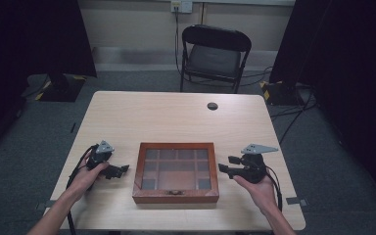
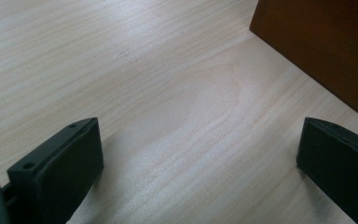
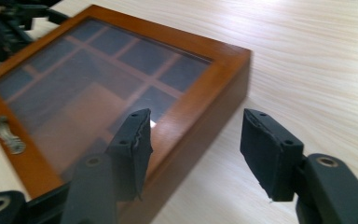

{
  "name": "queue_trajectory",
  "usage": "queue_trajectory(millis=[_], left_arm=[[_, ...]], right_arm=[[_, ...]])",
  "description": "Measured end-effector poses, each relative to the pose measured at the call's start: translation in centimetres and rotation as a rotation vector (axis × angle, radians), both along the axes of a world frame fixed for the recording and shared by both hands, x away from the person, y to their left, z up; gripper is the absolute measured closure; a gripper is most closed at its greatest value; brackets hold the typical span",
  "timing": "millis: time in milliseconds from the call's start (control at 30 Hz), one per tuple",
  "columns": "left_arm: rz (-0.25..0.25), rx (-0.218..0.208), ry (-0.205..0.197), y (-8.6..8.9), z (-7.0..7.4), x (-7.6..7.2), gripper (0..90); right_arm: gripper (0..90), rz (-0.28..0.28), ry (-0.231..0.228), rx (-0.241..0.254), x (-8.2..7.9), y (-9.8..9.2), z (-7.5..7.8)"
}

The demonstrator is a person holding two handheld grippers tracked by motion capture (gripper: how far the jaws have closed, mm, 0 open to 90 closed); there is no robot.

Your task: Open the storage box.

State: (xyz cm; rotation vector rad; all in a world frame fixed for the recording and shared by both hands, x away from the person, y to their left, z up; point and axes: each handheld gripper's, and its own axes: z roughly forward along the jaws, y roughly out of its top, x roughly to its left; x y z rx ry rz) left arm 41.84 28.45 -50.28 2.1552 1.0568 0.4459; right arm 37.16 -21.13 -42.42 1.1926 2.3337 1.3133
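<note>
A wooden box (image 1: 175, 197) with a glass lid over divided compartments lies shut on the table, near its front edge. A small metal latch (image 3: 9, 135) sits on its front rim. My left gripper (image 1: 123, 170) rests low at the box's left side, pointing toward it. Its jaws (image 2: 198, 140) stand wide apart over bare wood, with the box's side wall (image 2: 326, 51) just ahead. My right gripper (image 1: 225, 163) hovers at the box's right side. It (image 3: 196, 128) is open above the right edge of the box (image 3: 223, 88), with nothing gripped.
The light wooden table (image 1: 176, 117) has a round cable hole (image 1: 212, 105) near its far edge. A black folding chair (image 1: 214, 54) stands behind the table. Cables run over the grey floor at the right. My left gripper (image 3: 14, 18) also appears beyond the box.
</note>
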Motion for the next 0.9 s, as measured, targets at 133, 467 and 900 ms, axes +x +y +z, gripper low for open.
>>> queue_trajectory(millis=[133, 467, 900], left_arm=[[0.0, 0.001, 0.0, 0.0, 0.0, 0.0, 0.0], [0.0, 0.0, 0.0, 0.0, 0.0, 0.0, 0.0], [0.008, 0.004, -0.005, 0.0, 0.0, -0.1, 0.0]], right_arm=[[45.8, 0.046, 0.009, 0.016, -0.3, 0.8, 0.4], [49.8, 0.153, 0.014, 0.036, -1.1, 3.2, 1.4], [58.7, 0.29, -0.02, 0.064, -1.1, 8.1, 4.0]])
